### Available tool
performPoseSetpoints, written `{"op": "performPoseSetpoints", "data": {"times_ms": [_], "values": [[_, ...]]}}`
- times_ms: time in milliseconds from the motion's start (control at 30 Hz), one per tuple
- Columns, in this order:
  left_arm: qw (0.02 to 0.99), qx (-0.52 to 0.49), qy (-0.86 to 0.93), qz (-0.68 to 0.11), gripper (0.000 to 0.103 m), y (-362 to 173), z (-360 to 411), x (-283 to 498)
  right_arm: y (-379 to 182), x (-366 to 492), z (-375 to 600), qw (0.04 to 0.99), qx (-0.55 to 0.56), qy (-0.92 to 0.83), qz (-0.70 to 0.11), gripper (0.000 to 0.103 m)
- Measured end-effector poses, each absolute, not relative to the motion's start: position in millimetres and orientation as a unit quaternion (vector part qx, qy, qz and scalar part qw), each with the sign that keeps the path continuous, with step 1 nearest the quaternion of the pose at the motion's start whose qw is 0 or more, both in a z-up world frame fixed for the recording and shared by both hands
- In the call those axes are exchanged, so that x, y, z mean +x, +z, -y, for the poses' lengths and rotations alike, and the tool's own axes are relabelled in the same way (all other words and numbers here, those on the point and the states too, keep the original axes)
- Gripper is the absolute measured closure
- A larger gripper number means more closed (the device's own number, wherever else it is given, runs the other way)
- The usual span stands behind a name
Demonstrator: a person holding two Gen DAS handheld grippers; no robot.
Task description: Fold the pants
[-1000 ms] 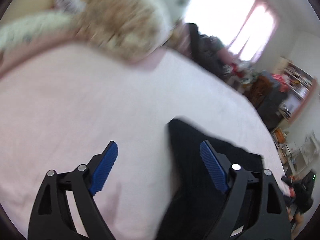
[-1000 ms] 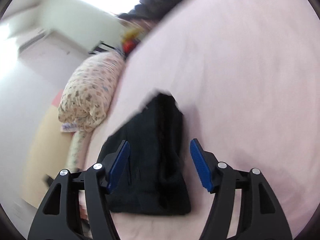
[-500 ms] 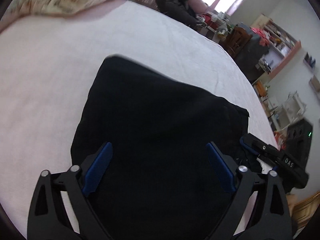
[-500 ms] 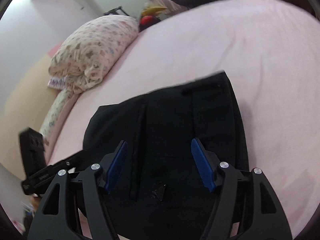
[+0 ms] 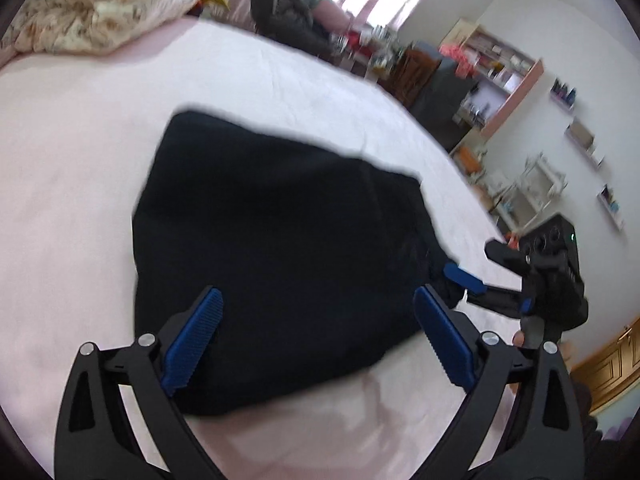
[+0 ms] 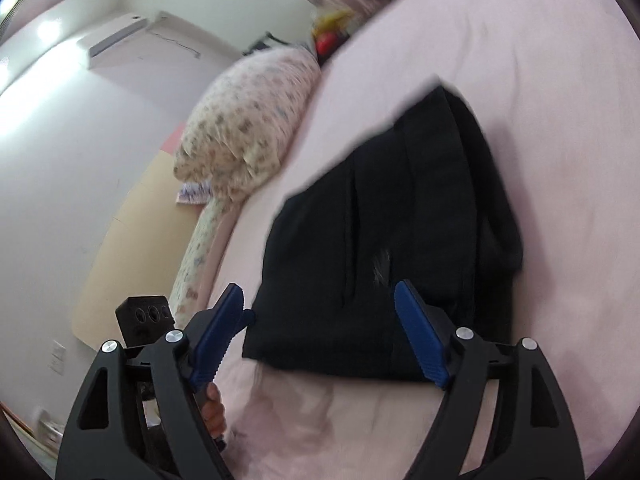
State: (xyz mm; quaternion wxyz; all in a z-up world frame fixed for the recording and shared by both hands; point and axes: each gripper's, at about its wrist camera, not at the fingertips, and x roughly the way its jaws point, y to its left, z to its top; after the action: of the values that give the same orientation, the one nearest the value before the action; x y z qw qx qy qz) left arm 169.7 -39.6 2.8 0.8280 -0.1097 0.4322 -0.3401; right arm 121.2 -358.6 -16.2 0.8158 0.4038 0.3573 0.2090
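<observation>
The black pants (image 5: 280, 248) lie folded into a compact block on the pink bed sheet (image 5: 80, 160). My left gripper (image 5: 316, 300) is open and hangs over the block's near edge, with cloth showing between its blue pads but not pinched. My right gripper (image 6: 320, 292) hovers at the near corner of the pants (image 6: 400, 220). Its jaws are opening and its pads touch nothing. Each gripper shows in the other's view: the right gripper (image 5: 464, 276) at the block's right corner, the left gripper (image 6: 146, 320) at the lower left, with a hand (image 6: 214, 412) below it.
A floral pillow (image 5: 100, 8) lies at the head of the bed, and shows again as the pillow (image 6: 248, 120) by the wall. Beyond the bed's far edge stand a chair heaped with dark clothes (image 5: 288, 12) and cluttered shelves (image 5: 500, 64).
Both grippers have swung down and in towards the pants. Their near edge now shows in front of both sets of fingers. The right gripper's jaws stand wider.
</observation>
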Motion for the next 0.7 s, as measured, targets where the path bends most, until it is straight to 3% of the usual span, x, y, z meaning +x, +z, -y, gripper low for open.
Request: {"op": "performPoseSetpoints", "data": {"times_ms": [133,267,300,367,533,700], "values": [[0.837,-0.084,-0.333,-0.426,0.007,-12.6,39.9,166.0,-32.2,111.4,350.5,0.825,0.391,0.195,-0.358,0.029],[0.848,-0.082,-0.336,-0.402,0.006,9.7,42.6,163.8,-2.2,108.7,341.7,0.85,0.353,0.174,-0.351,0.028],[0.854,-0.094,-0.335,-0.387,0.002,18.6,39.5,167.4,8.6,109.2,340.5,0.861,0.342,0.179,-0.331,0.019],[0.855,-0.135,-0.33,-0.377,0.002,29.5,33.4,191.4,29.5,114.4,341.8,0.885,0.323,0.171,-0.29,0.008],[0.803,-0.246,-0.33,-0.431,0.002,24.7,37.3,259.2,21.4,176.6,366.1,0.848,0.41,0.158,-0.296,0.008],[0.789,-0.205,-0.3,-0.495,0.002,-6.1,57.6,289.1,-20.1,193.9,372.6,0.824,0.432,0.124,-0.345,0.009]]}}
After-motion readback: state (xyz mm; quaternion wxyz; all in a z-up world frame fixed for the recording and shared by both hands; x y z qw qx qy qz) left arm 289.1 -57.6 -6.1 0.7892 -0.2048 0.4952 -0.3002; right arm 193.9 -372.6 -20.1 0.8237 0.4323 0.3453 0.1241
